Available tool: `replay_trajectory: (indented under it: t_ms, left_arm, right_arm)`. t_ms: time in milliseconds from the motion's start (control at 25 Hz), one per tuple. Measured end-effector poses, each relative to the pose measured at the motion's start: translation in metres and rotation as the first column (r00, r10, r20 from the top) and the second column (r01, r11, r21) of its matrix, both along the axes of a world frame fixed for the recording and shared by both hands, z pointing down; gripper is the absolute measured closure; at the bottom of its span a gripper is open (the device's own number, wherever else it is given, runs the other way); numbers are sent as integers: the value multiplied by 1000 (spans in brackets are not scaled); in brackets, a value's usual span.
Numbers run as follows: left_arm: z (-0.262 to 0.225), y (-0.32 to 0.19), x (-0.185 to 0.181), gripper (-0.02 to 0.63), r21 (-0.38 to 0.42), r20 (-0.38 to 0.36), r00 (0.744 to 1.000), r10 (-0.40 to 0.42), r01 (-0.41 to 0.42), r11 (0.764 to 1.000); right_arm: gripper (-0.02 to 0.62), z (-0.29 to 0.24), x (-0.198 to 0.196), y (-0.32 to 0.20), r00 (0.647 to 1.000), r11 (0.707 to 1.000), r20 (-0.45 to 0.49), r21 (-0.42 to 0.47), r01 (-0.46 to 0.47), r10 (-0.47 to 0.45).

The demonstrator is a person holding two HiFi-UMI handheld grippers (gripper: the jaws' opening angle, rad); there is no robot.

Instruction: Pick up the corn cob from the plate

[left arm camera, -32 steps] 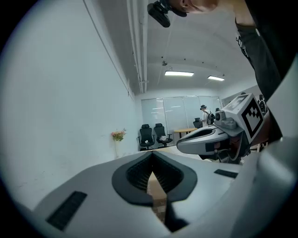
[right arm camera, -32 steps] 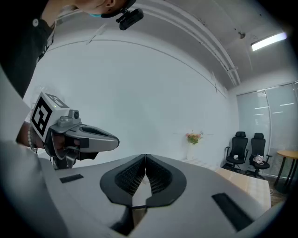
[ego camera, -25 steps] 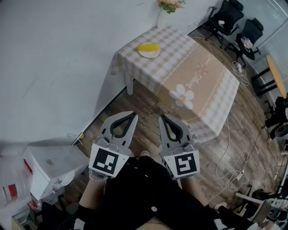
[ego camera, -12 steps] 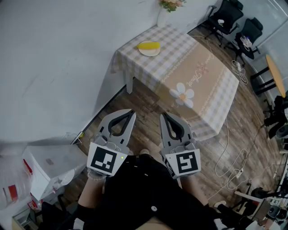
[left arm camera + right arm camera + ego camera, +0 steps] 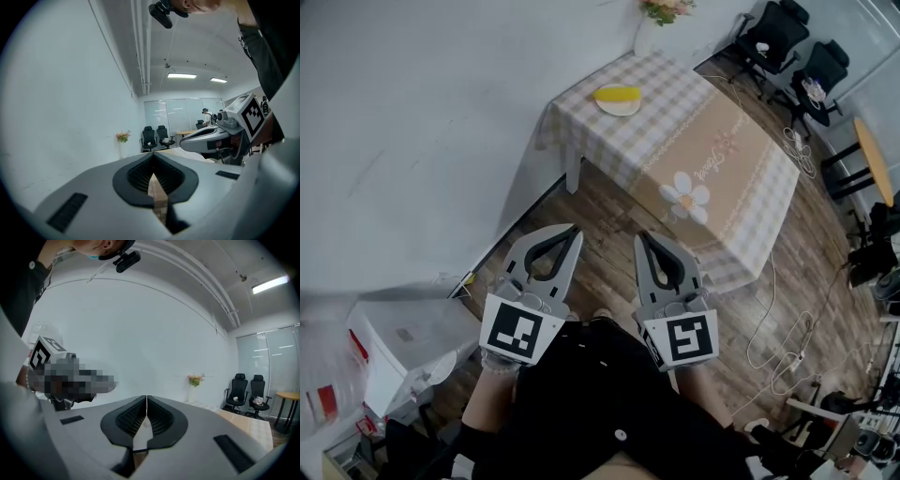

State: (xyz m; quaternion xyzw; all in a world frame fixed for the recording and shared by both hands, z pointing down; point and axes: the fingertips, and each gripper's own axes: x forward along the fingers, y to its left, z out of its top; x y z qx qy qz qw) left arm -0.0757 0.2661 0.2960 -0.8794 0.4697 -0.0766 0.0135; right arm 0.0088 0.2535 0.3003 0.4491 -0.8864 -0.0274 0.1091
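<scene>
A yellow corn cob (image 5: 618,94) lies on a white plate (image 5: 617,107) near the far corner of a table (image 5: 712,169) with a checked cloth, well ahead of me in the head view. My left gripper (image 5: 569,231) and right gripper (image 5: 643,240) are held side by side close to my body, over the wooden floor, far short of the table. Both have their jaws together with nothing between them. In the left gripper view the jaw tips (image 5: 152,157) meet; in the right gripper view the tips (image 5: 146,398) meet as well.
A vase of flowers (image 5: 661,11) stands at the table's far end by the white wall. Black office chairs (image 5: 773,37) sit beyond. Cables (image 5: 787,347) trail on the floor at right. A white box (image 5: 403,347) lies at lower left.
The table and plate have shifted slightly right and up in the head view. The left gripper has edged forward a little. Both grippers stay shut.
</scene>
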Motion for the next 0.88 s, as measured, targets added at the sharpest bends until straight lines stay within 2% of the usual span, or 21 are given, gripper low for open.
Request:
replay_trajectory:
  t_ms: [520,880]
  left_arm:
    - [0,13,-21,594,18,-1,999,53,-53,998]
    - [8,26,-25,594,2,3,996,89,-89,996]
  right_arm:
    - [552,3,-18,17,998,998,0,1,-63,63]
    - [552,7,-20,26,995,995,-2,7,-96,96]
